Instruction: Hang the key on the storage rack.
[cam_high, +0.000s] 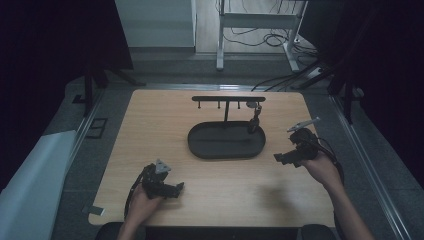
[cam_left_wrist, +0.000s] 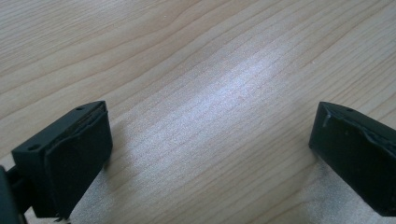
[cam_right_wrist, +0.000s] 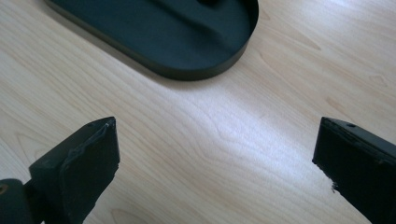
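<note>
A black oval tray (cam_high: 200, 145) sits mid-table, with a T-shaped rack (cam_high: 228, 99) rising from its back. A small dark item (cam_high: 255, 120) hangs from the rack's right end, down into the tray. My left gripper (cam_high: 177, 187) rests low at the table's front left, open, with bare wood between its jaws (cam_left_wrist: 210, 154). My right gripper (cam_high: 280, 158) hovers right of the tray, open, nothing between its jaws (cam_right_wrist: 215, 163). The tray's rim (cam_right_wrist: 205, 72) lies just ahead of it.
The wooden table (cam_high: 150, 130) has free surface all around the tray. A table frame with cables (cam_high: 260, 35) stands behind it. Dark curtains hang on both sides. A white sheet (cam_high: 30, 175) lies on the floor at left.
</note>
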